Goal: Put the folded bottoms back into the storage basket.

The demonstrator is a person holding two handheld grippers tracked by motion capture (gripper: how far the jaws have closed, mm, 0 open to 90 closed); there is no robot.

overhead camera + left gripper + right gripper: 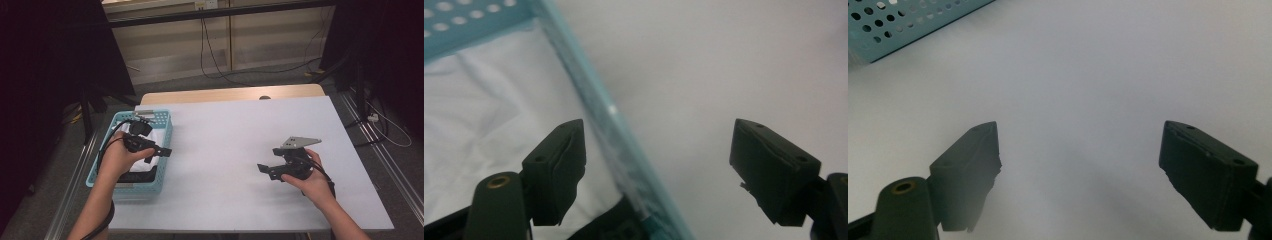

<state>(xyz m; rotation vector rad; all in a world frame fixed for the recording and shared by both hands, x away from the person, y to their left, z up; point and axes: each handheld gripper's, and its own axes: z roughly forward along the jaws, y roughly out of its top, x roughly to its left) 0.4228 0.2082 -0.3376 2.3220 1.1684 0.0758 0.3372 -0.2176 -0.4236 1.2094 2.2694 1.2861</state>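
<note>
The left gripper [159, 151] hung over the right-hand rim of the basket [167, 131], a light-blue plastic tub with rows of round holes punched through its walls. Its blocky matte-black jaws stood wide apart with nothing between them, one above the basket's inside, the other above the table [240, 145]. Inside lay a white cloth [479, 115], soft and creased, and beside it something flat and black [137, 176] at the near end. The table's top was smooth, pale and matte. Well apart, over its bare right half, the right gripper [265, 171] pointed left, its angular jaws likewise spread and empty, a grey three-cornered plate on top.
</note>
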